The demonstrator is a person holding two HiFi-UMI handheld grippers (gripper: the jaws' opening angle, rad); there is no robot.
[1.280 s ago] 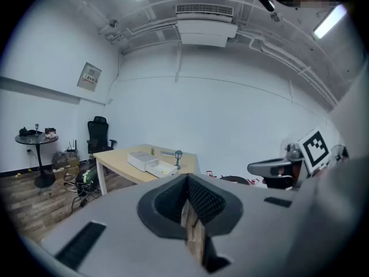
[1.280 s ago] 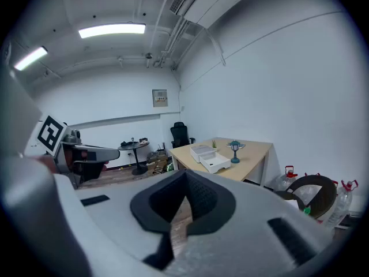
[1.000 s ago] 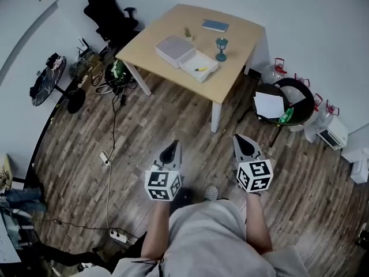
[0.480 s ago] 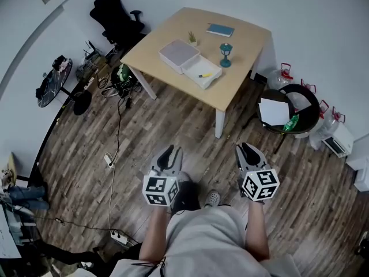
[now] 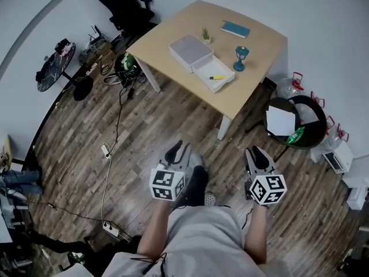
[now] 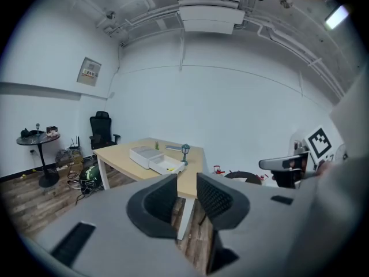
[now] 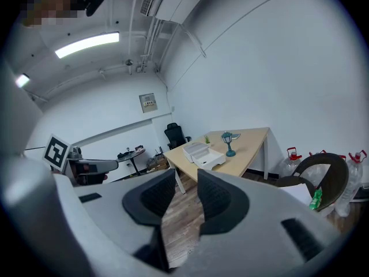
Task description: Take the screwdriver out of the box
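An open white box (image 5: pixel 214 74) stands on the wooden table (image 5: pixel 173 25) at the far side of the room, its lid (image 5: pixel 190 52) beside it. A yellow-handled screwdriver (image 5: pixel 217 77) lies in the box. My left gripper (image 5: pixel 176 153) and right gripper (image 5: pixel 258 157) hang over the wooden floor, well short of the table. Both are open, their jaws have just been opening, and nothing is between them. In the left gripper view the box (image 6: pixel 157 159) shows far ahead over the left gripper (image 6: pixel 185 198). In the right gripper view the box (image 7: pixel 203 154) lies beyond the right gripper (image 7: pixel 185 196).
A teal lamp (image 5: pixel 240 58), a book (image 5: pixel 237 30) and a small plant (image 5: pixel 205 36) share the table. A black office chair (image 5: pixel 124 7) and cables (image 5: pixel 109 85) sit left of it. A round black seat (image 5: pixel 291 123) with paper stands to the right.
Both grippers went from shut to open. They sit lower in the head view, and the table has shifted to the right of it.
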